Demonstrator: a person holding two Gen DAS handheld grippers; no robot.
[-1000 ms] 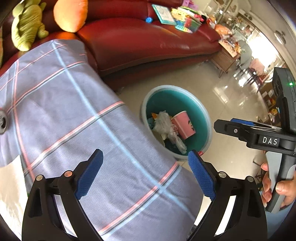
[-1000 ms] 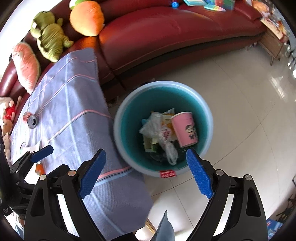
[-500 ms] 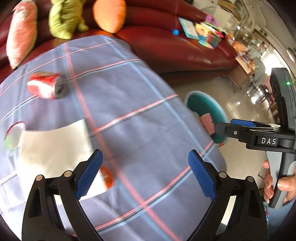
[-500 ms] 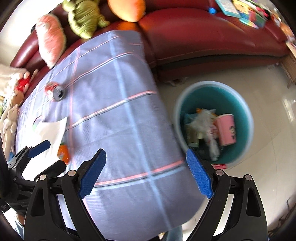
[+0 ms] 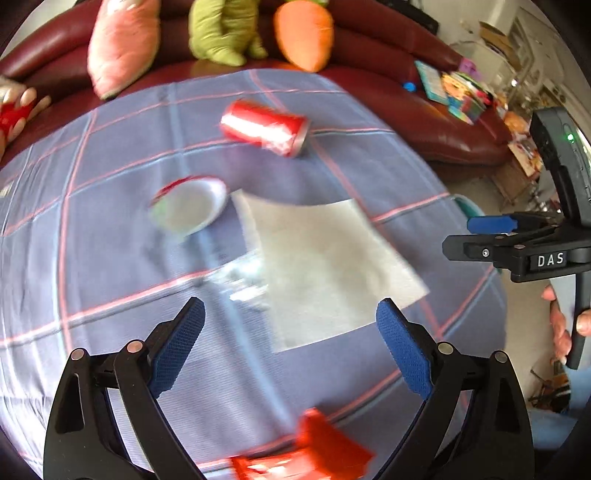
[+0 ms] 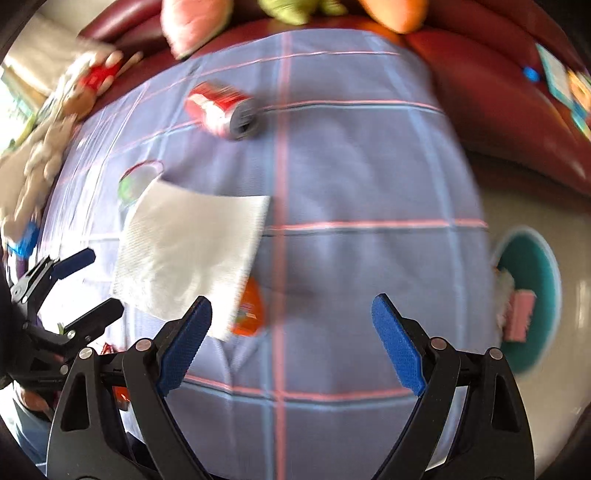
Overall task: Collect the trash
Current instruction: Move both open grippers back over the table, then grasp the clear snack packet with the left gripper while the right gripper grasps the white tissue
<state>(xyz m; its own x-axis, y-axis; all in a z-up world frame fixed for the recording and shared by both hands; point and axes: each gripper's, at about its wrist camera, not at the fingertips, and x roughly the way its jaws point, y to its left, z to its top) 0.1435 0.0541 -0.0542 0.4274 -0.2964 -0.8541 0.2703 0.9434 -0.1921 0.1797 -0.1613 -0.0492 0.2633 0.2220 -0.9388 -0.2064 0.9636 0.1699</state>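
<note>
Trash lies on a table with a blue checked cloth [image 5: 110, 258]: a red drink can [image 5: 264, 127] on its side, a white paper cup [image 5: 188, 208] on its side, a white napkin [image 5: 325, 266], a clear crumpled wrapper [image 5: 242, 282] and a red-orange packet [image 5: 314, 454]. The right wrist view shows the can [image 6: 221, 110], napkin [image 6: 192, 251], an orange packet [image 6: 251, 310] and the teal bin [image 6: 532, 302] on the floor at right. My left gripper [image 5: 290, 350] is open and empty above the napkin's near edge. My right gripper [image 6: 291, 343] is open and empty over the cloth.
A red sofa [image 5: 424, 99] with plush toys [image 5: 221, 33] and books [image 5: 454, 92] runs behind the table. The bin holds a pink cup [image 6: 519, 314] and other rubbish. The right gripper's body [image 5: 532, 243] shows at the right of the left view.
Both grippers have swung left, away from the bin and over the table. The can, cup, napkin and packets have come into view; the bin has slid to the right edge.
</note>
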